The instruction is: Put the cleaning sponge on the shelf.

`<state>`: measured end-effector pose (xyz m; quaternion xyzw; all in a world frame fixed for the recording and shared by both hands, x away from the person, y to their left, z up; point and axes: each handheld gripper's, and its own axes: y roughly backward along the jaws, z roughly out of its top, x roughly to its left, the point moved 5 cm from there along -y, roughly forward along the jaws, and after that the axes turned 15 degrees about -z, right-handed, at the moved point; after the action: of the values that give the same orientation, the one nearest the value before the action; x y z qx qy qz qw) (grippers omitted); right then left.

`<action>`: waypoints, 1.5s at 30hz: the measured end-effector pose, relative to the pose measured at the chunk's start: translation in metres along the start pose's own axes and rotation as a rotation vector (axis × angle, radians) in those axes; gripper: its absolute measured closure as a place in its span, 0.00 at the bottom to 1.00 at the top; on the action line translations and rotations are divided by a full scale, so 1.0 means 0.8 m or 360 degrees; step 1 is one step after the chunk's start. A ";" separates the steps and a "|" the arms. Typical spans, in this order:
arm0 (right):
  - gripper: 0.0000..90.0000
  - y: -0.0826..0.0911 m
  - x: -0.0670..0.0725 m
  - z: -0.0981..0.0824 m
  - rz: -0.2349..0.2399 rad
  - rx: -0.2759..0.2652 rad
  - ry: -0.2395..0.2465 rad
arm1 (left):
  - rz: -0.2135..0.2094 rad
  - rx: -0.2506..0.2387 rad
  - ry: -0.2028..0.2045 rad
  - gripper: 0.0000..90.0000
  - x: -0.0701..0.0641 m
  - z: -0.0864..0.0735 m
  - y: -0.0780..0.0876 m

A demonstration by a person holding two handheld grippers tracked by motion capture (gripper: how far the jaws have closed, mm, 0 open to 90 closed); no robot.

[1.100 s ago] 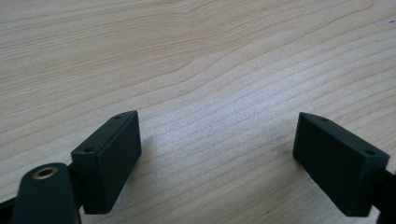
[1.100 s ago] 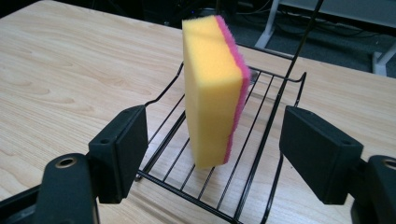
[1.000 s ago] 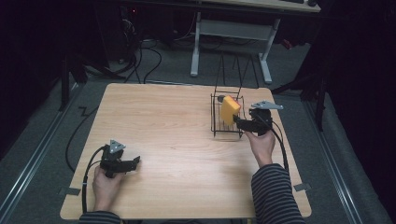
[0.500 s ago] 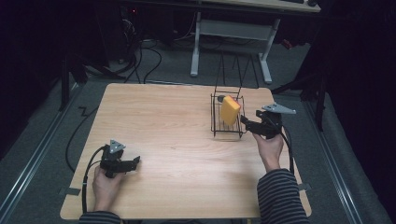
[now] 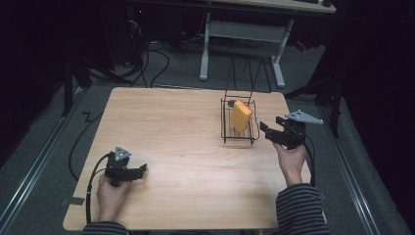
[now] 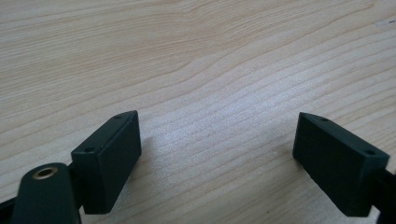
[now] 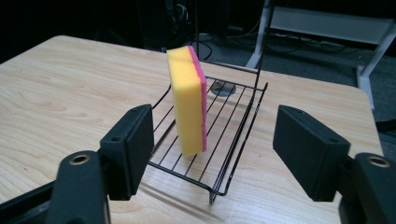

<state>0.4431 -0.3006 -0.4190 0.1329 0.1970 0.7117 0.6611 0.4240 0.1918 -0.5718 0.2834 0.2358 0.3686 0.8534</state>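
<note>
- The sponge, yellow with a pink scouring face, stands on edge in the black wire rack near the far right part of the table; it is nearly upright and leans slightly.
- It seems to rest only on its narrow bottom edge on the wires, so I judge it easy to tip. Any move close by wants to be slow and clear of the rack's raised front lip.
- The rack's tall wire back rises behind the sponge, and a small round dark thing lies at its far end; I cannot tell what it is.
- The right gripper hovers just beside the rack on its right side, apart from both rack and sponge. Its jaws stand apart with nothing between them, though they have just been closing somewhat.
- In the right gripper view the sponge sits ahead of the jaws and left of centre, so the step in hand looks like backing off after the sponge is set down.
- To do that well, I would draw the hand straight away from the rack, keeping the trailing cable off the wires so it does not drag the light rack.
- The left gripper rests near the table's near left corner, well apart from the rack, with jaws wide and only bare wood between them. It can stay put.
</note>
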 end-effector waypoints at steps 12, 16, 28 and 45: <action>0.35 0.026 -0.018 -0.016 -0.0015 -0.0021 -0.0044 | 0.0001 0.0000 -0.0001 0.18 0.000 0.000 0.000; 0.35 0.034 -0.022 -0.020 -0.0015 -0.0035 -0.0050 | 0.0001 0.0000 -0.0001 0.18 0.000 0.000 0.000; 0.38 0.056 -0.031 -0.038 -0.0026 -0.0033 -0.0080 | 0.0001 0.0000 -0.0001 0.18 0.000 0.000 0.000; 0.38 0.081 -0.034 -0.059 -0.0001 -0.0067 -0.0107 | 0.0003 -0.0001 -0.0001 0.18 0.000 0.000 0.000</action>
<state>0.3668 -0.3359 -0.4295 0.1427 0.1598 0.7107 0.6701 0.4240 0.1917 -0.5718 0.2834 0.2353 0.3694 0.8532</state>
